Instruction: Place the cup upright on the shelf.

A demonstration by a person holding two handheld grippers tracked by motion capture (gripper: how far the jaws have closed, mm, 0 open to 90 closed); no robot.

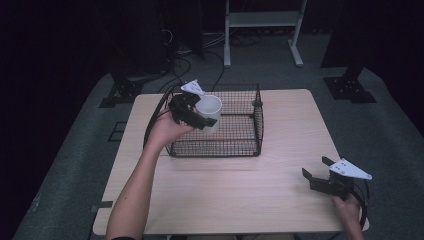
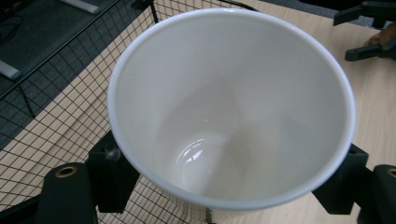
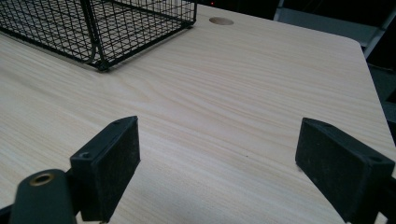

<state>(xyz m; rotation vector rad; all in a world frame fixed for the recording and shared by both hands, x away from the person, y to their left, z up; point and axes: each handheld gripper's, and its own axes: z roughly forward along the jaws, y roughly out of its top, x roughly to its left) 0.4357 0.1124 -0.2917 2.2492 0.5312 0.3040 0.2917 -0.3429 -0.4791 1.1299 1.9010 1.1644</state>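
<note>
A white cup [image 1: 209, 112] hangs over the left part of the black wire basket [image 1: 250, 145], with my left gripper [image 1: 197, 116] shut on its sides. In the left gripper view the cup [image 2: 233, 107] is seen from above, empty inside, with a black pad [image 2: 112, 177] pressed on each side. My right gripper [image 1: 320, 175] rests near the table's right front corner, open, with nothing between its jaws. In the right gripper view its gripper [image 3: 219, 163] looks along bare wood toward the basket [image 3: 100, 32].
The light wooden table [image 1: 280, 200] has a cable hole [image 3: 221, 21] near its far edge. Black stands and cables lie on the grey floor behind the table. A white frame [image 1: 262, 20] stands at the back.
</note>
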